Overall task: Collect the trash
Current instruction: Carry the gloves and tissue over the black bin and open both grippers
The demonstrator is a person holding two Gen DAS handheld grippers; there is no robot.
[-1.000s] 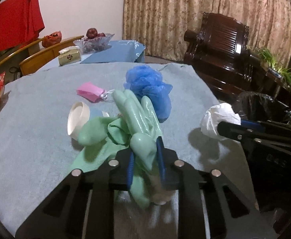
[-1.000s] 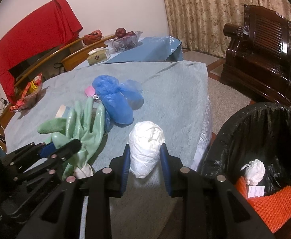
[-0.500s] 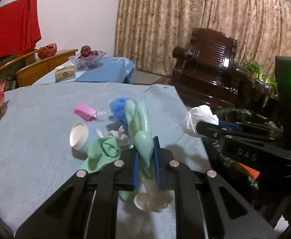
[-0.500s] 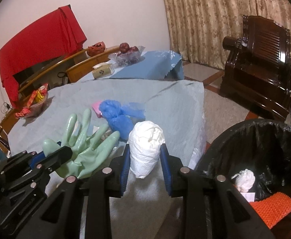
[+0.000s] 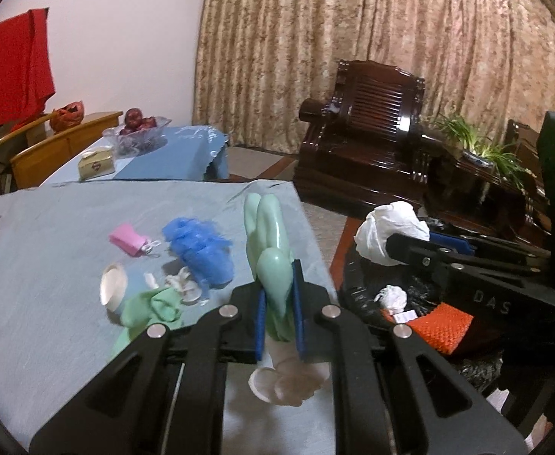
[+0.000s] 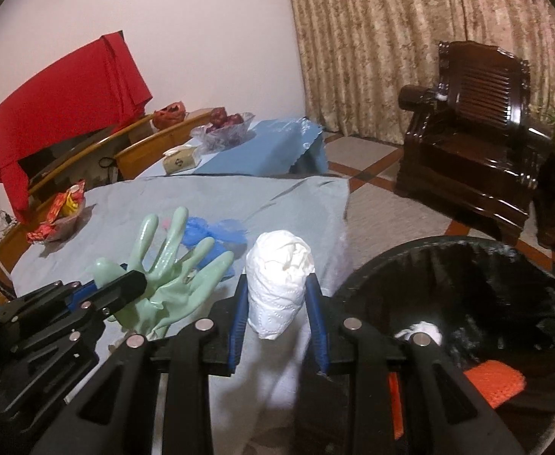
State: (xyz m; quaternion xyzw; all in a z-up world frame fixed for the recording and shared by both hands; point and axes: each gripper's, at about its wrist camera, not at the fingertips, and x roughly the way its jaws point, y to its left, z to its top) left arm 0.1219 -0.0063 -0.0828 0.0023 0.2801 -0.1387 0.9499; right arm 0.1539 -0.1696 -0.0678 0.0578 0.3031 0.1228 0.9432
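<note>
My left gripper (image 5: 279, 316) is shut on a green rubber glove (image 5: 269, 250) and holds it up above the table's right edge; the glove also shows in the right wrist view (image 6: 171, 269). My right gripper (image 6: 279, 320) is shut on a crumpled white paper wad (image 6: 279, 282), held near the rim of the black-lined trash bin (image 6: 467, 250). The wad also shows in the left wrist view (image 5: 387, 231). The bin holds a white wad (image 5: 391, 297) and an orange mesh piece (image 5: 440, 326).
On the grey tablecloth (image 5: 49, 227) lie a blue shower puff (image 5: 197, 250), a pink pouch (image 5: 125, 239), a white cup (image 5: 112, 292), a second green glove (image 5: 152, 305) and white scraps (image 5: 180, 284). A dark wooden armchair (image 5: 368, 129) stands beyond the bin.
Both grippers have lifted and moved right toward the bin. The green glove has come off the table and now hangs upright in my left gripper. The white wad stays gripped.
</note>
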